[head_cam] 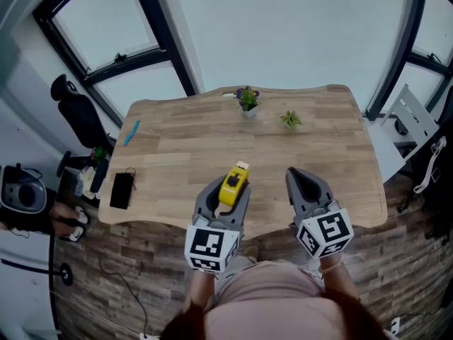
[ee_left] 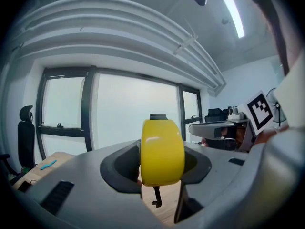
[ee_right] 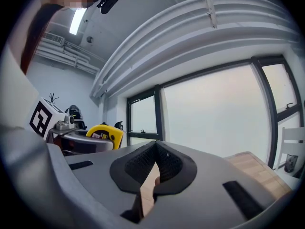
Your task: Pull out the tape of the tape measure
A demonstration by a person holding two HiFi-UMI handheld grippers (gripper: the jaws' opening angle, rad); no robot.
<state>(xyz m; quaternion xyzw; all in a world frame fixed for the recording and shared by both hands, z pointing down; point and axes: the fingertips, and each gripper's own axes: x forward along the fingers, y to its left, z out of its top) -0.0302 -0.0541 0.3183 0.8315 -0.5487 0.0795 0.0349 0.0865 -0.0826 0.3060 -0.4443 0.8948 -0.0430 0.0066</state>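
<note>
A yellow tape measure (head_cam: 233,183) sits clamped between the jaws of my left gripper (head_cam: 228,190), lifted above the wooden table (head_cam: 177,140). In the left gripper view the yellow case (ee_left: 162,151) fills the gap between both grey jaws, and its dark tape hook (ee_left: 156,196) hangs below. My right gripper (head_cam: 303,184) hovers to the right of it, jaws shut with nothing between them. From the right gripper view, the tape measure (ee_right: 106,134) shows at the left, and the right gripper (ee_right: 155,168) points level toward the windows.
Two small potted plants (head_cam: 248,100) (head_cam: 290,120) stand near the table's far edge. A blue pen (head_cam: 132,132) and a black phone (head_cam: 122,190) lie at the left side. An office chair (head_cam: 78,115) stands beyond the left corner.
</note>
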